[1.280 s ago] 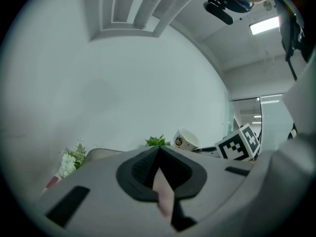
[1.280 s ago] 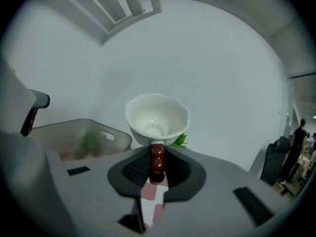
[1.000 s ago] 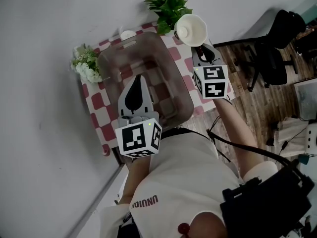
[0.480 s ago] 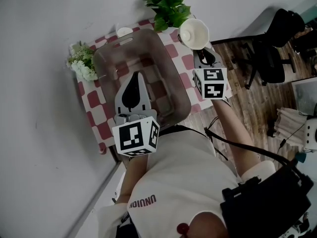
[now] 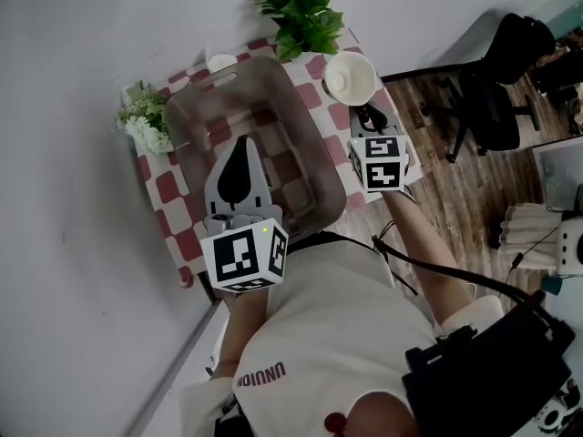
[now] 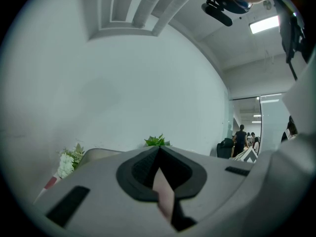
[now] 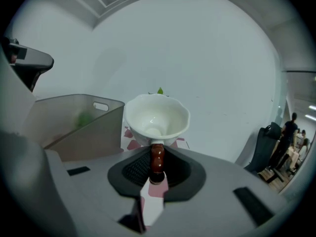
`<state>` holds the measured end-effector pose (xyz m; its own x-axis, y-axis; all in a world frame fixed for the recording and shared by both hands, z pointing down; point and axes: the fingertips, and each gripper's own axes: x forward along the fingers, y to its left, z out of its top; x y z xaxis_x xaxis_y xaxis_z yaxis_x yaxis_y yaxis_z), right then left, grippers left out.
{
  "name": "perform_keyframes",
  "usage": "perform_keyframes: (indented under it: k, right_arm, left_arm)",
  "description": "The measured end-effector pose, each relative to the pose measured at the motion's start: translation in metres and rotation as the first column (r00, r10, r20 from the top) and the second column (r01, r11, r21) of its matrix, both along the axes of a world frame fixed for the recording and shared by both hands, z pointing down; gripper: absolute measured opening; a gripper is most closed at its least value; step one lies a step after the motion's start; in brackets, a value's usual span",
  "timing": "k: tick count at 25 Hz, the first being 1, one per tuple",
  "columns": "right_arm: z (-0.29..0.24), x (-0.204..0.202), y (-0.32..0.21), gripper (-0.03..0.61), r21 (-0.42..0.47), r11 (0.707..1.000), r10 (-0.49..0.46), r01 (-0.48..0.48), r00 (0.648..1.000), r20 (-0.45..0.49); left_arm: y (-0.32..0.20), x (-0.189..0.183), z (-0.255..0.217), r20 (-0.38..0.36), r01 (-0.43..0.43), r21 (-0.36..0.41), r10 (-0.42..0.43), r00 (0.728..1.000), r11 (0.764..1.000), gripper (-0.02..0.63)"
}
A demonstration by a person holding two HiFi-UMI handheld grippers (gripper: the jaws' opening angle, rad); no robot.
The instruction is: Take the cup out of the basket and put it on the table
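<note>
The cup (image 5: 351, 74) is white, upright and empty, with its mouth open to the head view. It is outside the basket (image 5: 308, 126), just past the basket's rim at 2 o'clock, over the far right corner of the surface (image 5: 168, 194). We cannot tell whether its base touches the surface or hangs just above it.

In the right gripper view the cup (image 7: 157, 117) stands straight ahead at 12 o'clock. Its brown handle (image 7: 157, 158) points back toward us and runs between the pads. The right claw (image 7: 157, 154) is clenched on that handle. In the head view the right claw (image 5: 363, 112) sits at the cup's 6 o'clock.

The basket is a clear, greyish tub standing on the red-and-white checked surface, and the checks show through its floor. In the right gripper view the basket (image 7: 74, 117) lies at 9 o'clock of the cup.

The left claw (image 5: 241, 148) hovers over the basket's near left part, its tips pointing to 12 o'clock. In the left gripper view the left claw (image 6: 159, 152) has its jaws clenched tip to tip, with nothing between them.

A plant (image 5: 301, 12) stands at the cup's 11 o'clock. White flowers (image 5: 141, 127) sit just beside the basket at its 9 o'clock. A chair (image 5: 496, 89) stands on the wooden floor (image 5: 455, 198), well apart at the cup's 3 o'clock.
</note>
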<state>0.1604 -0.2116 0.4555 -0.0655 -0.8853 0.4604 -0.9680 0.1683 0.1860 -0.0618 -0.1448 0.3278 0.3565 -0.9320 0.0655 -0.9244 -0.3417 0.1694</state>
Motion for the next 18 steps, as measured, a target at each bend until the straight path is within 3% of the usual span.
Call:
perform_keyframes:
  k: [18]
  right_arm:
    - [0.055, 0.005, 0.025, 0.063, -0.116, 0.993, 0.019, -0.020, 1.000, -0.010]
  left_arm:
    - [0.001, -0.002, 0.003, 0.007, 0.007, -0.009, -0.007, 1.000, 1.000, 0.012]
